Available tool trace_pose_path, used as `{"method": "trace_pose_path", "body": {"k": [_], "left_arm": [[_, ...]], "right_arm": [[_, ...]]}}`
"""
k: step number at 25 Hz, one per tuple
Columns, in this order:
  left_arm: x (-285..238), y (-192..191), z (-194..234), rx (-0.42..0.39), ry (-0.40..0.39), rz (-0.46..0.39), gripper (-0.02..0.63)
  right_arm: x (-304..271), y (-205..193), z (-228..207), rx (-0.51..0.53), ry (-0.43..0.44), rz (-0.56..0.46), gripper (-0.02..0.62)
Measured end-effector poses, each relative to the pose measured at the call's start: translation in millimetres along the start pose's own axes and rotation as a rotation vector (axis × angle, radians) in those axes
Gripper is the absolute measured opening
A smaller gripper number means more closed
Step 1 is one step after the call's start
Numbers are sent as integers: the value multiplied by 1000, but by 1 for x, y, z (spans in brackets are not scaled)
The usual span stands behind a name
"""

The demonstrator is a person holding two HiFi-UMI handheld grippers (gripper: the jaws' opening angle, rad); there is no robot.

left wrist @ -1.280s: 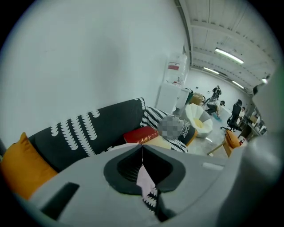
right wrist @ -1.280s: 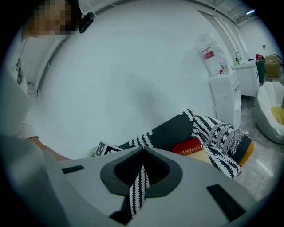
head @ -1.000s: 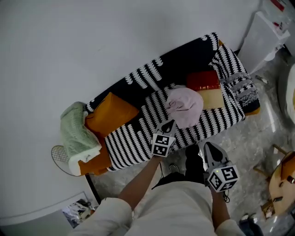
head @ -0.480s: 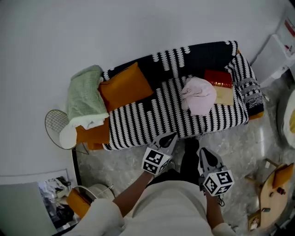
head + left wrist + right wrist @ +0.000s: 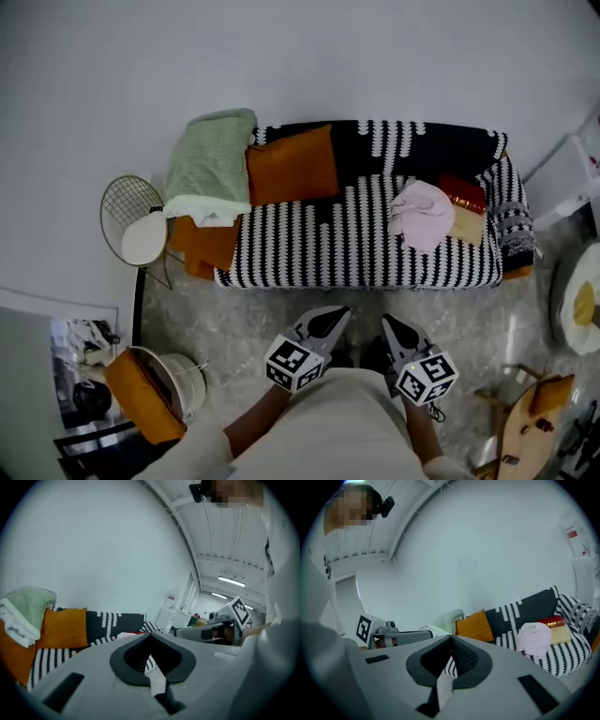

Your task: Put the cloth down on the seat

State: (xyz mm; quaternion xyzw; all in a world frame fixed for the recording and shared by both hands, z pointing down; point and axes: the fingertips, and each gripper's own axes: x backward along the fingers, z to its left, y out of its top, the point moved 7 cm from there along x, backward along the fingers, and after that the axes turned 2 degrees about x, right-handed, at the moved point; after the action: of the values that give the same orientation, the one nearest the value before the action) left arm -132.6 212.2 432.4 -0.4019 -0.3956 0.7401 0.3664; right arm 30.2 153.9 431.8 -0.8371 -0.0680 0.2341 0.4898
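The pink cloth (image 5: 422, 214) lies bunched on the striped seat (image 5: 319, 246) near its right end, against a red box (image 5: 462, 191) and a tan block (image 5: 465, 226). An orange cushion (image 5: 292, 164) leans on the backrest at the left end, and a green blanket (image 5: 208, 167) is draped over the left arm. The left gripper (image 5: 330, 317) and right gripper (image 5: 389, 325) are held over the floor in front of the seat's front edge, well apart from the cloth. Each has its jaws pressed together with nothing between them.
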Motion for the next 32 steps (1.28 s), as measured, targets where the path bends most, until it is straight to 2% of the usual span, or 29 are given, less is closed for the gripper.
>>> {"method": "trace_pose_path", "body": {"k": [5, 8, 10, 13, 19, 24, 32], "left_arm": [[23, 13, -19, 6, -27, -50, 11], [24, 27, -28, 17, -58, -71, 11], [21, 35, -36, -7, -82, -81, 11], [13, 43, -43, -38, -115, -90, 11], [9, 40, -48, -32, -152, -82, 11], [8, 39, -42, -36, -175, -62, 11], [7, 46, -24, -54, -182, -52, 11]], "right_arm": [[4, 22, 23, 91, 114, -17, 9], [19, 39, 33, 175, 136, -32, 8], [26, 44, 34, 208, 129, -51, 8], [31, 45, 30, 177, 104, -82, 8], [30, 35, 32, 154, 69, -77, 8], [26, 34, 34, 119, 49, -82, 8], [18, 34, 34, 118, 11, -77, 8]]}}
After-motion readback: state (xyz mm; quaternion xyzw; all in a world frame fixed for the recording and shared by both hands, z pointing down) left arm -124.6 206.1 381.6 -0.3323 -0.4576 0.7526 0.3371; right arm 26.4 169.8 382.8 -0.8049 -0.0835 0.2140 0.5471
